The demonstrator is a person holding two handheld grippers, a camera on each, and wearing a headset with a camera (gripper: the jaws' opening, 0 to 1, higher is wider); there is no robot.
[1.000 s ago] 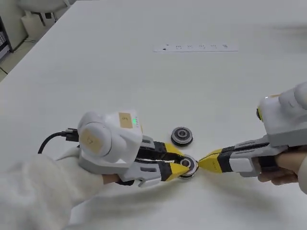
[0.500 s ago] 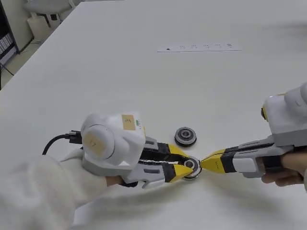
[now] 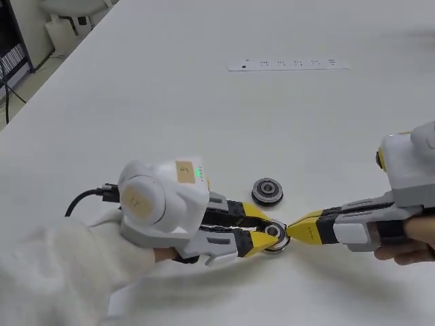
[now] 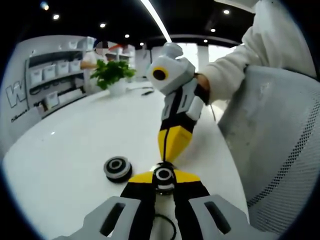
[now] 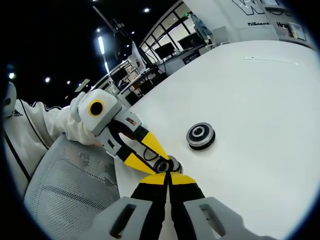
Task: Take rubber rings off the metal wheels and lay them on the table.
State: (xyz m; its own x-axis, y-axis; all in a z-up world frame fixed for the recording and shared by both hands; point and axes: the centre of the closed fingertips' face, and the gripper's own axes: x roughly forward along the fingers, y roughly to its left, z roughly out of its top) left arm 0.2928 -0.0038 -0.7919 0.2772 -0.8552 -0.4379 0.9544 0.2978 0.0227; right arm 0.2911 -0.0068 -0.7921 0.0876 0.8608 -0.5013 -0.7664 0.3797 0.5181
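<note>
Wide white tabletop (image 3: pixel 170 81), round metal wheel w/ black rubber ring (image 3: pixel 267 191) flat near centre, long white strip w/ dark marks (image 3: pixel 289 64) at far side

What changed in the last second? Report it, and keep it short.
Nothing visibly changed; the slight slide of the whole head view is the camera's own. The left claw stays clamped on the held wheel. The shut right claw keeps its tip at that wheel's rim. The second wheel lies where it was on the table, just beyond them.

Free wheel (image 3: pixel 267 191) — behind held wheel (image 3: pixel 274 234)
</note>
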